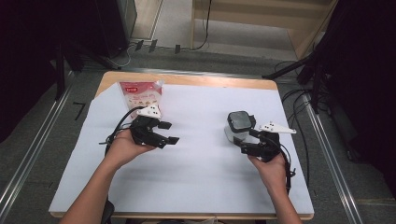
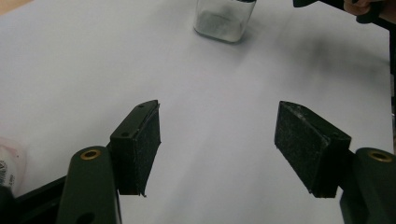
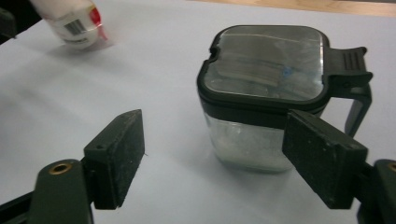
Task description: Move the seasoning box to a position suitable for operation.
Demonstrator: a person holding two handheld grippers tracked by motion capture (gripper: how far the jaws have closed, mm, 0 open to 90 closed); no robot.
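A lab-like recording room: a wooden table point(image 1: 187, 79) under white paper point(image 1: 201, 154), grey carpet floor point(image 1: 42, 140) with metal rails point(image 1: 28, 154), black stands point(image 1: 317, 70) and trailing cables point(image 1: 299, 121).

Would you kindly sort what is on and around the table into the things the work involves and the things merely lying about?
In the job: the lidded jar, just ahead of the open right gripper; the red-and-white pouch, beside the open left gripper.

Lying about: the white sheet over the table, the cables on the floor.

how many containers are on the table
2: a clear jar with a dark lid at the right, just ahead of the right gripper, and a red-and-white pouch at the far left. None looks hidden.
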